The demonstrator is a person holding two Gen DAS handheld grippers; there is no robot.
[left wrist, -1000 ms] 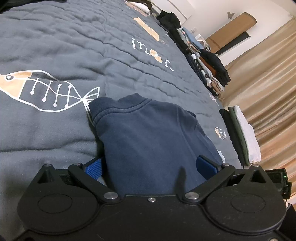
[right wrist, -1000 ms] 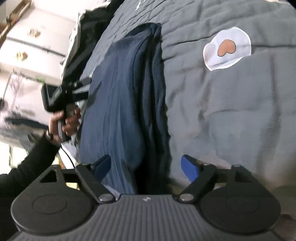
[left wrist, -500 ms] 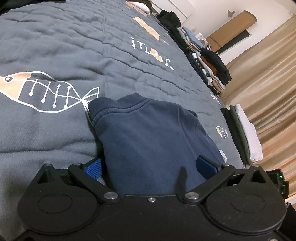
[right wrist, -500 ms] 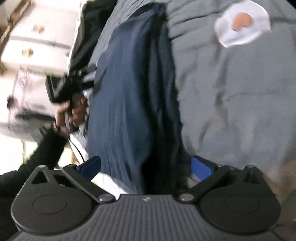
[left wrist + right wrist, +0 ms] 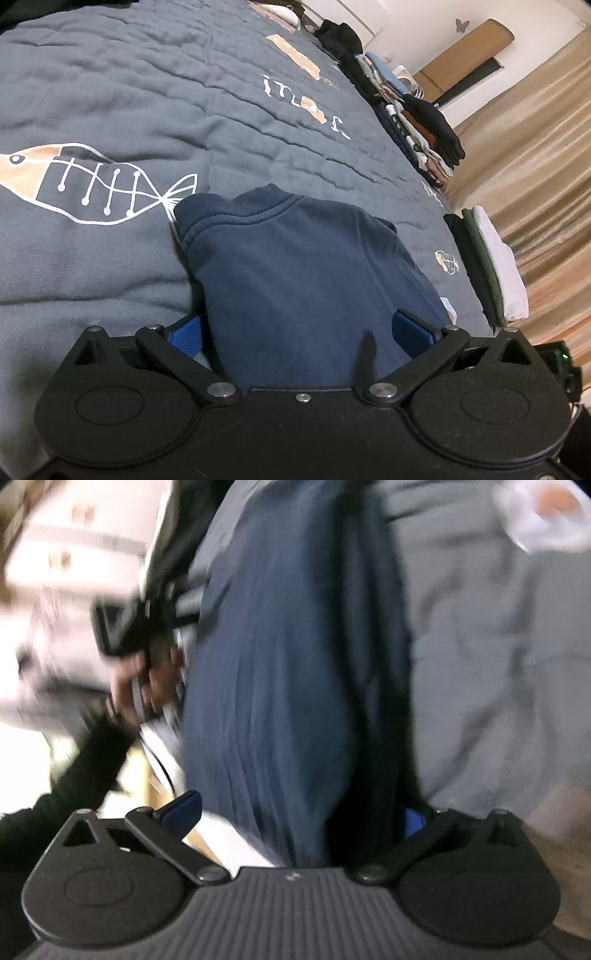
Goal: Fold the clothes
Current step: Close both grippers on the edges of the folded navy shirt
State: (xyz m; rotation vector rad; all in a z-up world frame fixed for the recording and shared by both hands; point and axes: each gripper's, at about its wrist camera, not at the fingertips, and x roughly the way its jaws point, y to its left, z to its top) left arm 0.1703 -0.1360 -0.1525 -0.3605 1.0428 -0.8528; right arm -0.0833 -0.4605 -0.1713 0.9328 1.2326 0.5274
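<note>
The folded navy sweatshirt (image 5: 306, 273) lies on the grey bedspread (image 5: 147, 92), just beside its fish print (image 5: 88, 184). Left tongs (image 5: 299, 332): jaws spread wide, straddling the sweatshirt's near edge without clamping it. Right tongs (image 5: 295, 812): likewise wide open around the blurred garment edge.

The folded sweatshirt (image 5: 306, 280) lies on the bedspread (image 5: 129, 92) at lower centre of the left wrist view, its near edge between the fingers of the left gripper (image 5: 299, 334). A fish print (image 5: 88, 181) sits to its left. A stack of clothes (image 5: 417, 122) stands at upper right, a smaller pile (image 5: 491, 266) at right, the curtain (image 5: 546, 184) behind them.
</note>
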